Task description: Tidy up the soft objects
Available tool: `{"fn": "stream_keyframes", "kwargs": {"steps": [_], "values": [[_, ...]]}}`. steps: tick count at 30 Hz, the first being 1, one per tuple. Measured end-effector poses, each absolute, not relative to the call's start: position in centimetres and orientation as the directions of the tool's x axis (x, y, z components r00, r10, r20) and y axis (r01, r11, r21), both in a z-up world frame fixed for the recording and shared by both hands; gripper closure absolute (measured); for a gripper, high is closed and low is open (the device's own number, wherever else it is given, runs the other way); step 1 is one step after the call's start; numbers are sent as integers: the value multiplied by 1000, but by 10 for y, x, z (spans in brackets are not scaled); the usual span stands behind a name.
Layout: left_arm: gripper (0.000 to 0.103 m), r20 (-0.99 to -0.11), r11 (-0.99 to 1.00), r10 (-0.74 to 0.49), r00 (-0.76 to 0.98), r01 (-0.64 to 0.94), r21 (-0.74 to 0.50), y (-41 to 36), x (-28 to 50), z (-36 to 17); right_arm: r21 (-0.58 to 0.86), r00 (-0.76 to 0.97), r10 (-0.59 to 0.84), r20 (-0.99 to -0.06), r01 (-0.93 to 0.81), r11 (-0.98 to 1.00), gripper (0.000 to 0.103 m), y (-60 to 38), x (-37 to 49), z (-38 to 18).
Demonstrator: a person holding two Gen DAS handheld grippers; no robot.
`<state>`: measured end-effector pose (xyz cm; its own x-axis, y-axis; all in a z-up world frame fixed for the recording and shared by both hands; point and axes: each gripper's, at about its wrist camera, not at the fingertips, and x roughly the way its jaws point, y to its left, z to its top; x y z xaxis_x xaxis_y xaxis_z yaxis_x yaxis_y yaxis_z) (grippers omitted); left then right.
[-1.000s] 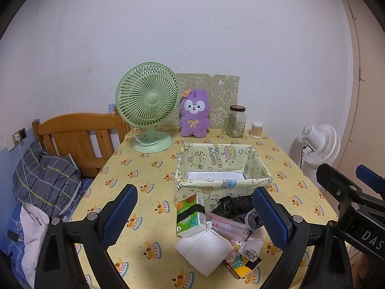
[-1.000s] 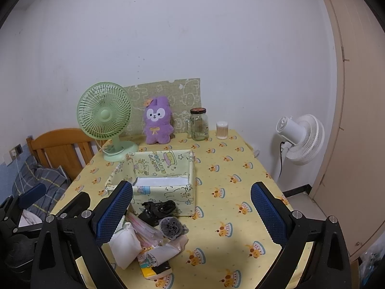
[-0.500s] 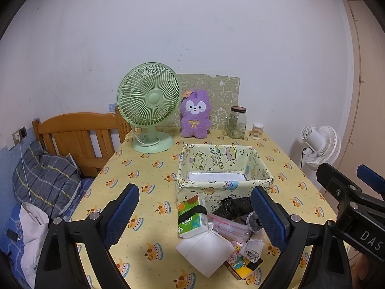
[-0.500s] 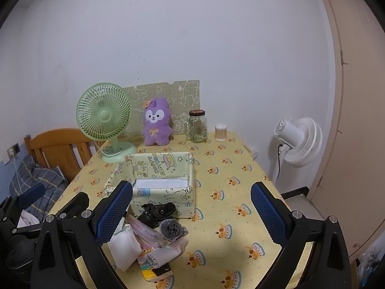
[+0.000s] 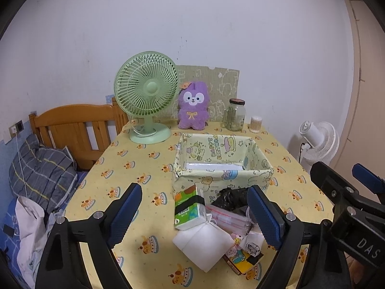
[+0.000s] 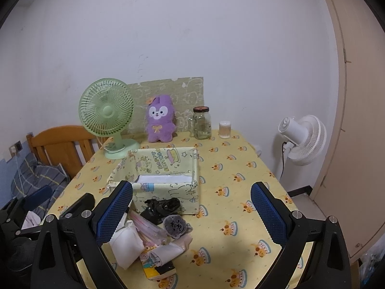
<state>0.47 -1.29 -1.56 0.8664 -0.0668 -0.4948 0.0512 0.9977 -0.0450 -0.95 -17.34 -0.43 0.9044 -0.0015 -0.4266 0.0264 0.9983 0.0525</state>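
Two grippers: both of yours hang over the near end of the table (image 5: 134, 159), nothing gripped in either.
Left gripper (image 5: 195, 213): jaws spread but they've just been narrowing a bit; the tissue pack and white pouch sit in the gap below, pads not touching them.
Right gripper (image 6: 191, 213): jaws wide apart, only bare tablecloth and the edge of the pile between them.
Soft pile: all bunched at the table's near edge, right in front of the box.
Tissue pack (image 5: 189, 207): green and white, leaning on the box's front wall.
White pouch (image 5: 202, 245): lies just below the tissue pack, touching it.
Black bundle (image 6: 162, 206): crumpled, pressed against the box front.
Grey scrunchie thing (image 6: 176, 226): just beside the black bundle, nearer you.
Fabric box (image 5: 223, 171): yellow cartoon print, mid-table, only a flat white sheet inside.
Purple plush (image 5: 192, 107): upright at the far edge, between the green fan (image 5: 146, 96) and the glass jar (image 5: 234, 118).
White fan (image 6: 303, 139): on the floor, off the table's right side.
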Motion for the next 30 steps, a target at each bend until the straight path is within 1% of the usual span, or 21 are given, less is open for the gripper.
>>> {"fn": "stream_keyframes", "kwargs": {"steps": [11, 17, 30], "values": [[13, -534, 997, -70, 843, 52, -50, -7, 7, -45, 48, 895, 27, -446, -6, 999, 4, -163, -7, -30], [13, -544, 998, -57, 837, 65, -4, -12, 5, -61, 29, 895, 50, -443, -41, 999, 4, -154, -8, -48], [13, -597, 996, -91, 797, 87, -35, -13, 8, -101, 17, 873, 66, -482, -67, 998, 4, -146, -6, -82]]}}
